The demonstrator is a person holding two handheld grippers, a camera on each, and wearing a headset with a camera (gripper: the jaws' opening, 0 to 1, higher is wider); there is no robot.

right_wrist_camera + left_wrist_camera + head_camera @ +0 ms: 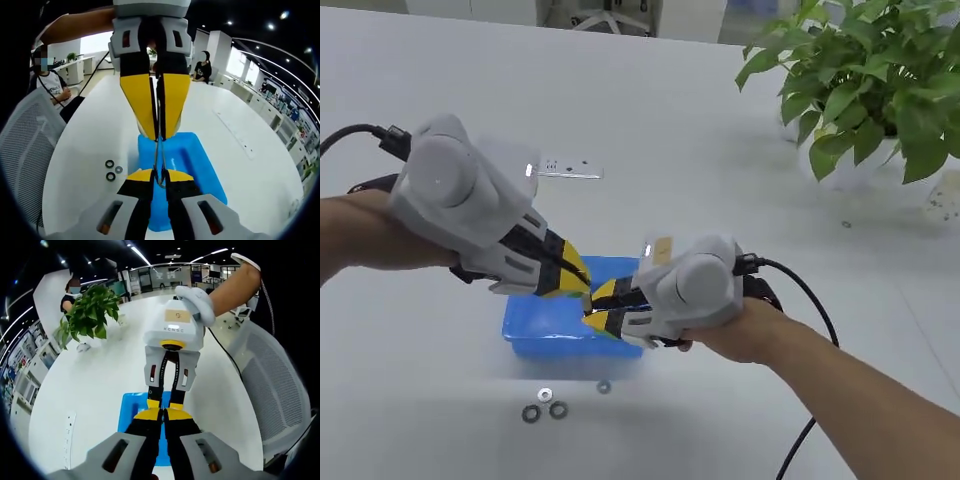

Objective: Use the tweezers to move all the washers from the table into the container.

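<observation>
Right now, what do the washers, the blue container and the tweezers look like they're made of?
The washers: probably metal, grey with a dull shine. The container: likely plastic, glossy uniform blue with highlights. The tweezers: apparently steel, a thin silvery strip.

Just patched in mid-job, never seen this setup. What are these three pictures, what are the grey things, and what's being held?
No robot here: a person holds a grey two-jaw gripper in each hand. The rectangular picture is from a camera on the person's head, looking down at the white table. The two round pictures are from cameras riding on the left gripper and the right gripper, each looking along its own yellow-tipped jaws. The grippers meet above a blue container, and both seem shut on thin metal tweezers between them. Four washers lie on the table near the container.
</observation>
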